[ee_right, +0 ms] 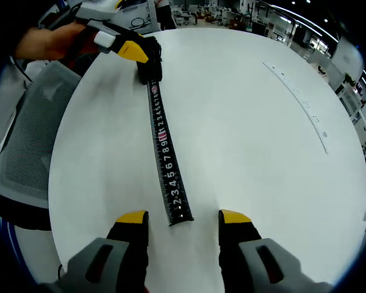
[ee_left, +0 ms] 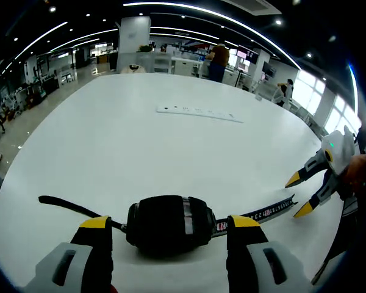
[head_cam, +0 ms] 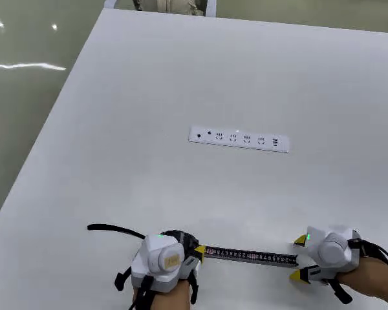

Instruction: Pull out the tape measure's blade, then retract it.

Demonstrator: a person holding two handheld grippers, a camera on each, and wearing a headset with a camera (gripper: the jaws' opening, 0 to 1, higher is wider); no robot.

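Hardware: left gripper (ee_left: 169, 222) and right gripper (head_cam: 298, 258) share pale grey moulded housings and black jaws capped with yellow tips (ee_right: 132, 217). Each body carries a small green indicator light (head_cam: 160, 237). A black cable (head_cam: 377, 250) loops behind the right housing.

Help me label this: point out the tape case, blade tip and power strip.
tape case (ee_left: 169, 223), left gripper view, middle of black housing.
blade tip (ee_right: 179, 217), right gripper view, its free end.
power strip (head_cam: 239, 139), head view, middle of top face.
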